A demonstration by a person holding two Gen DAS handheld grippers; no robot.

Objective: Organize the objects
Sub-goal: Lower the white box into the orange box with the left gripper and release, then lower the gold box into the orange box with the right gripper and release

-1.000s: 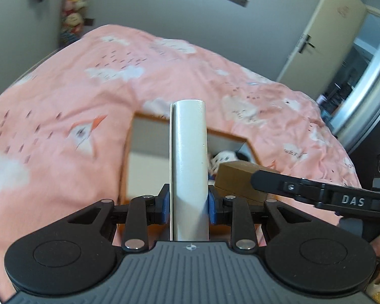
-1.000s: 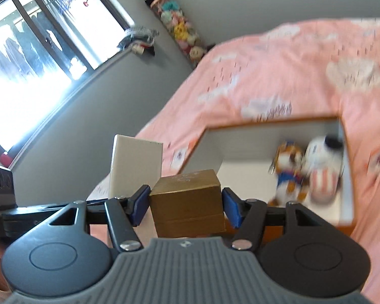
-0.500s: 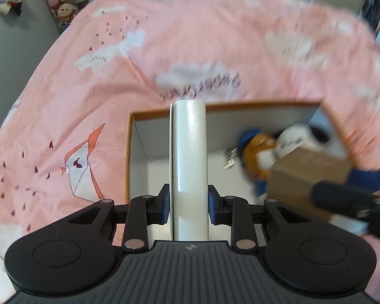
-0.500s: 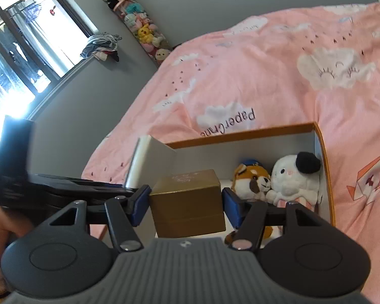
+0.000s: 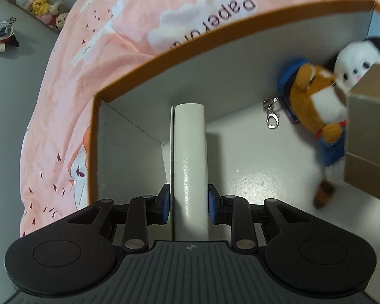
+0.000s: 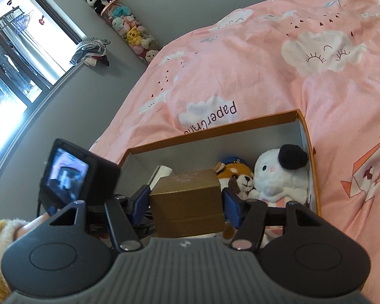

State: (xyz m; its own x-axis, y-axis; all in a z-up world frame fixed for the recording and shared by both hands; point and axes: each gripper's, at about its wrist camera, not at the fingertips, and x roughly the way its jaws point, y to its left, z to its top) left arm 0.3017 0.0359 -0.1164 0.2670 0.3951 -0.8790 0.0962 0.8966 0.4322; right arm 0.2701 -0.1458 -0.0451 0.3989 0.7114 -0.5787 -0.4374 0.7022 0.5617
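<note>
Two items are in transit to the orange-rimmed storage box, one per hand. Left hand-held gripper is clamped on a slim white box, held on edge, its far end inside the storage box near the left corner; the upright pose probably lets it stand against the side wall and spare floor space. Right hand-held gripper is clamped on a gold-brown gift box, held level over the near middle of the storage box; contact with the floor cannot be judged. Fox plush and white plush already sit together at the right end, so the middle is free. Storage box rests on the pink bedspread of the bed.
</note>
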